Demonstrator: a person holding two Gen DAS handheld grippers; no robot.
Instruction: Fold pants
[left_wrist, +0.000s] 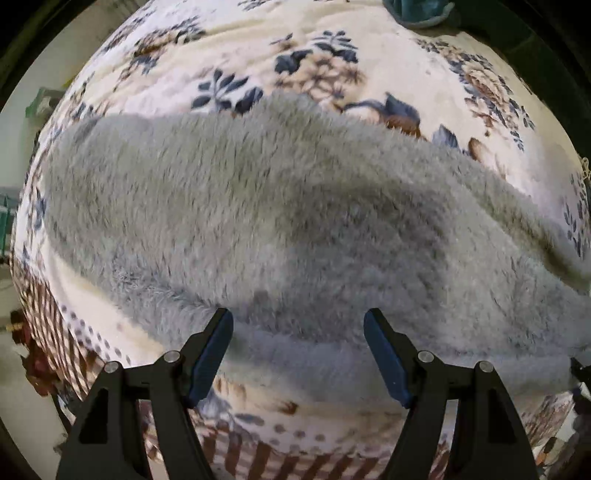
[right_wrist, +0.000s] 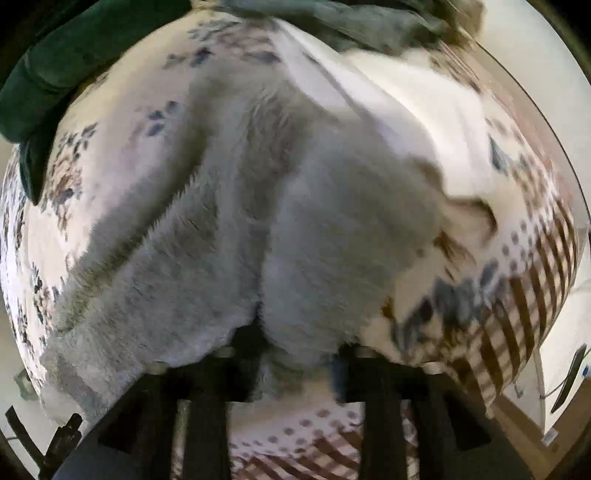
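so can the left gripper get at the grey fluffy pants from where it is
Probably yes: the left gripper is open just over the near edge of the pants, which lie spread on the blanket with nothing between.

Two handheld black grippers, no hand or sleeve in view.
Left gripper: matte black plastic arms w/ triangular cut-outs, four silver pivot pins, two fingers lined w/ dark blue pads. Right gripper: same black build, blurred; silver pins just visible, one bluish pad edge. Dark cable/bracket bits at frame edges in both views.
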